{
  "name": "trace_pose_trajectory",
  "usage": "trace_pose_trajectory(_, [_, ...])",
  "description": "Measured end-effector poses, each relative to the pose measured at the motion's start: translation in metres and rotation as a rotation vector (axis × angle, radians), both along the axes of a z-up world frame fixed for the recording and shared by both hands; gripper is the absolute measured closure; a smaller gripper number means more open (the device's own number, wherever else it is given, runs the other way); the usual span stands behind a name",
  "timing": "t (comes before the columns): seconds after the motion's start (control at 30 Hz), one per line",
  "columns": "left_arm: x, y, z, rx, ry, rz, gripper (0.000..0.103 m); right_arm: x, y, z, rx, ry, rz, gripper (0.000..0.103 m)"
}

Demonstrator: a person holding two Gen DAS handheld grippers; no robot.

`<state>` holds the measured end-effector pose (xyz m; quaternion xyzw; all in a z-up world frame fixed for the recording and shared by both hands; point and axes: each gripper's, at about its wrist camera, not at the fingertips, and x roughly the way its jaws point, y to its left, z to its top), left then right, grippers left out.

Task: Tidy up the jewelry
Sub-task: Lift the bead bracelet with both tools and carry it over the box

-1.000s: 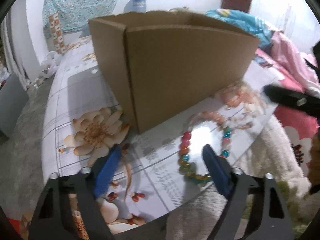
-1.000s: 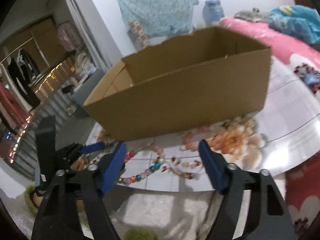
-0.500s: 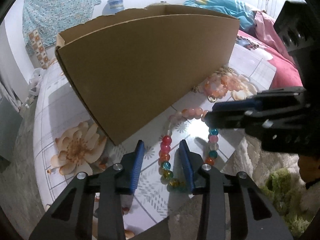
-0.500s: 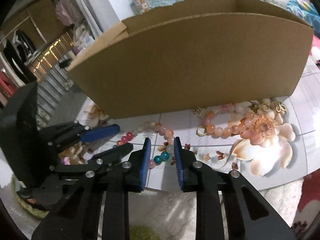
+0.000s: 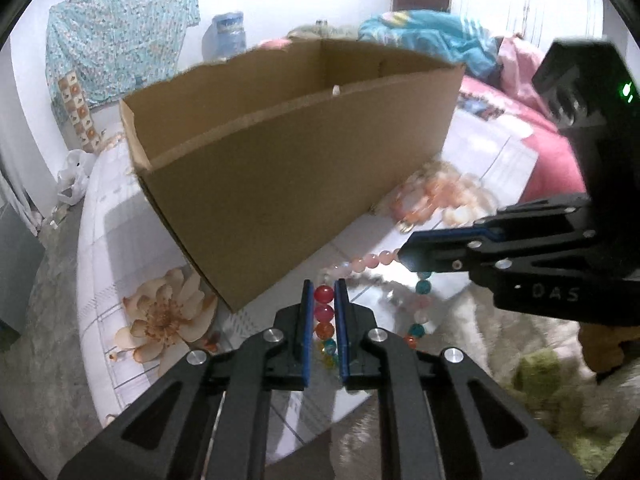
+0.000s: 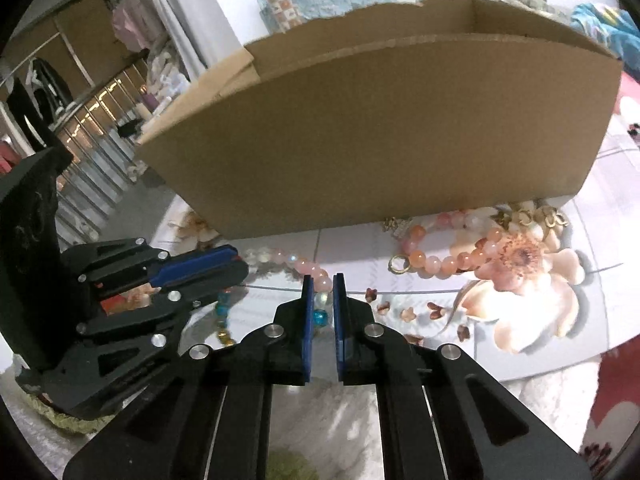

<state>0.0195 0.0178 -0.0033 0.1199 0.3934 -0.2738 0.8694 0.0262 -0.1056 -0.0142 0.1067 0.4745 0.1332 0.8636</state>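
A necklace of coloured beads (image 5: 324, 312) lies at the table's near edge, with red, orange and teal beads and a pink stretch (image 6: 308, 266). My left gripper (image 5: 324, 290) is shut on its red and orange beads. My right gripper (image 6: 321, 284) is shut on its pink and teal beads, just right of the left gripper (image 6: 192, 268). The right gripper also shows in the left wrist view (image 5: 412, 256). An open cardboard box (image 5: 296, 160) stands right behind. A second orange-pink bead strand (image 6: 452, 256) with gold rings lies by the box's right end.
The table (image 5: 108, 240) has a glossy white flower-print top. Its near edge drops to a fluffy white rug (image 6: 352, 408). A pink bed with blue cloth (image 5: 432, 40) is behind the box. A plastic water jug (image 5: 226, 36) stands by the wall.
Both grippers have closed from wide open onto the bead necklace. The views now look more over the box's rim, and the necklace appears lifted a little.
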Motion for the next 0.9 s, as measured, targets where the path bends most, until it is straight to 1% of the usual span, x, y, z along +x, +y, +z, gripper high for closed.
trace_pose_trajectory(0.13, [-0.011, 0.007, 0.028, -0.078, -0.018, -0.008, 0.094, -0.012, -0.002, 0.021, 0.013, -0.045, 0.012, 0.096])
trace_pose_trajectory(0.2, [-0.016, 0.010, 0.045, -0.124, -0.033, -0.018, 0.094, -0.015, -0.004, 0.038, 0.009, -0.084, 0.016, 0.096])
trace_pose_trajectory(0.27, [-0.019, 0.011, 0.068, -0.174, -0.067, -0.033, 0.094, -0.017, -0.007, 0.052, 0.013, -0.118, 0.018, 0.096])
trace_pose_trajectory(0.4, [-0.017, 0.008, 0.108, -0.252, -0.134, -0.068, 0.094, -0.015, -0.017, 0.095, 0.020, -0.230, 0.036, 0.096])
trace_pose_trajectory(0.43, [-0.015, 0.006, 0.116, -0.267, -0.149, -0.079, 0.094, -0.013, -0.017, 0.100, 0.020, -0.249, 0.038, 0.096])
trace_pose_trajectory(0.47, [-0.013, 0.005, 0.122, -0.274, -0.161, -0.084, 0.094, -0.010, -0.021, 0.112, 0.027, -0.280, 0.043, 0.096])
trace_pose_trajectory(0.57, [-0.002, -0.002, 0.142, -0.297, -0.206, -0.107, 0.094, 0.004, -0.031, 0.130, 0.041, -0.328, 0.052, 0.096])
trace_pose_trajectory(0.67, [0.016, -0.010, 0.154, -0.302, -0.223, -0.107, 0.093, 0.022, -0.042, 0.138, 0.055, -0.348, 0.049, 0.096])
trace_pose_trajectory(0.77, [0.040, -0.021, 0.158, -0.302, -0.217, -0.104, 0.093, 0.038, -0.060, 0.139, 0.062, -0.346, 0.043, 0.096])
trace_pose_trajectory(0.9, [0.069, -0.032, 0.148, -0.271, -0.178, -0.075, 0.093, 0.063, -0.069, 0.130, 0.068, -0.302, 0.056, 0.096])
